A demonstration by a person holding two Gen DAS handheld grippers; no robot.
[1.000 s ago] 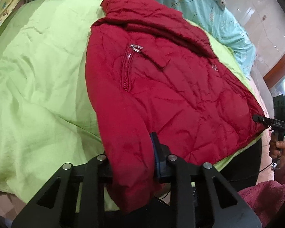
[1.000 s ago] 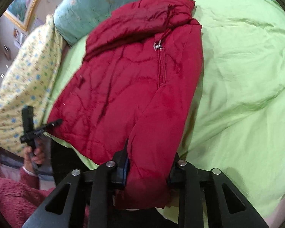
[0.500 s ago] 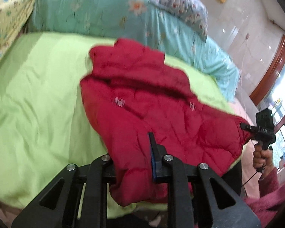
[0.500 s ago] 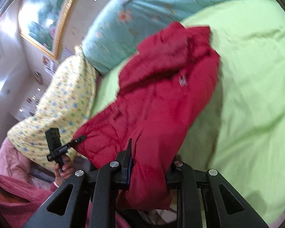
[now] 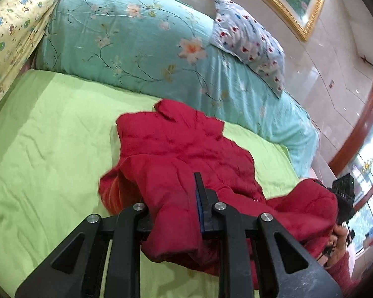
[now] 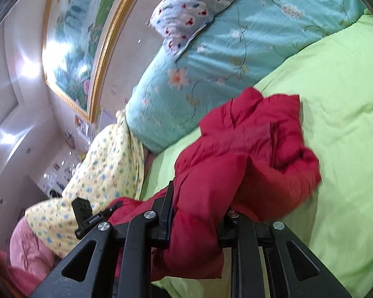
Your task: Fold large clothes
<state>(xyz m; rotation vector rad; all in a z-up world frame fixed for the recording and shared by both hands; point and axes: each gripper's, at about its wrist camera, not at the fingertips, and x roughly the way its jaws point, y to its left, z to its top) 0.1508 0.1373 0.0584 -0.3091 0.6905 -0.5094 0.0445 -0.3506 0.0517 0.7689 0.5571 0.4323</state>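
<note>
Both grippers clenched on near hem of red jacket (image 5: 184,154): left gripper (image 5: 174,213), right gripper (image 6: 196,213). Hem lifted off green bed (image 5: 49,136), collar end far (resting near teal quilt (image 5: 136,49)). Step: bottom-to-top fold. Next: carry hem far toward collar, lay flat, release.

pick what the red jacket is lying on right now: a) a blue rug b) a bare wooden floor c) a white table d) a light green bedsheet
d: the red jacket is spread over the light green bedsheet, with its near hem pinched in the left gripper and the right gripper.
</note>
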